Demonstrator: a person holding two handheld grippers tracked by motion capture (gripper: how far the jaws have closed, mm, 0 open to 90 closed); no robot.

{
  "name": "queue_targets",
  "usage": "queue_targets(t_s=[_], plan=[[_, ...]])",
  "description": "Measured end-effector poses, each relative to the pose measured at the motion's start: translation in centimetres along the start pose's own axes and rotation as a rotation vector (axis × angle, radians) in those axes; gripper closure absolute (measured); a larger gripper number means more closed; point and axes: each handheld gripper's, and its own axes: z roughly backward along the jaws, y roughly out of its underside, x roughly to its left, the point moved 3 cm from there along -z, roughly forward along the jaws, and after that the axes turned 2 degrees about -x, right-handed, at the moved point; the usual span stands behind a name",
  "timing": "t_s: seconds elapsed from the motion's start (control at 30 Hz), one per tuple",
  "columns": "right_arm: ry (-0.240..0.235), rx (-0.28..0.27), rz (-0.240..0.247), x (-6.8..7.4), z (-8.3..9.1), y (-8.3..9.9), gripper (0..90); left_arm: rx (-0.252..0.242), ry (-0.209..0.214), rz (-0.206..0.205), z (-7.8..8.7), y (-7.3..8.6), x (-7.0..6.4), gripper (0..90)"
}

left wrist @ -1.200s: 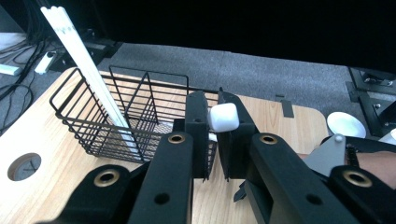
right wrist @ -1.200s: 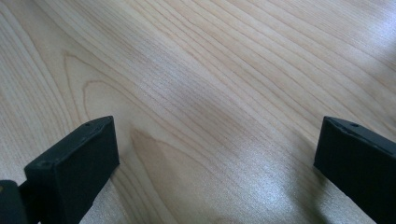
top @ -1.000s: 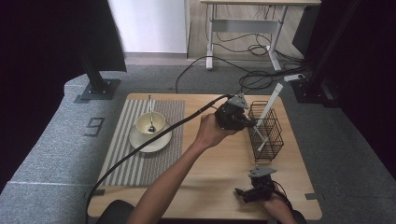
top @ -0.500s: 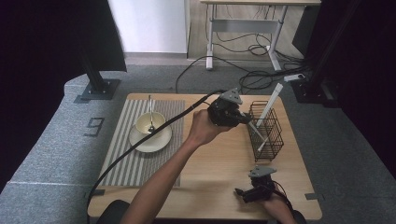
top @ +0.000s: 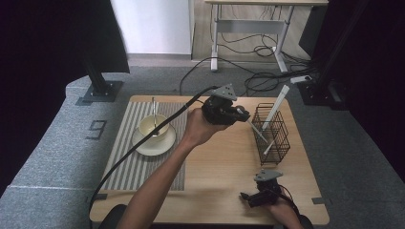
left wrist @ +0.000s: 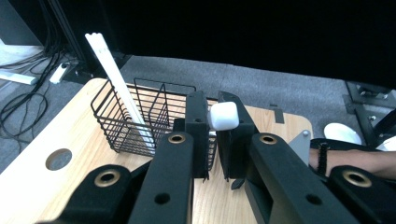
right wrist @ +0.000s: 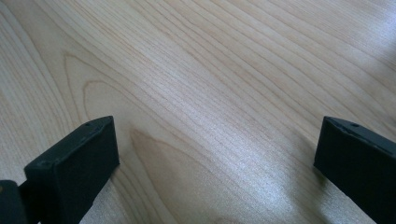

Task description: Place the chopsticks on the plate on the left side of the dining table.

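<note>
Beside the wire basket, a white utensil is held for dropping in.

Near the tabletop's far right corner, the left gripper (top: 242,114) has its fingers clamped on the white-handled utensil (left wrist: 224,116), angled towards the black wire basket (top: 272,129), where a white stick (left wrist: 119,84) already stands. Release appears to remain. The right gripper (top: 250,198) rests at the near edge, fingers wide apart on bare wood.
</note>
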Motion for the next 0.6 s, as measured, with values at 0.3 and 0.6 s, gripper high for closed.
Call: queue_targets(t_s=[0.3,0.6], plan=[[0.001,0.002,0.003,0.0,0.0,0.0,0.0,-0.025,-0.014,0.013,2.3,0.2,0.2,83.2],[0.000,0.001,-0.001,0.0,-0.1,-0.1,0.0,-0.016,-0.037,0.023,4.0,1.5,0.5,83.2]])
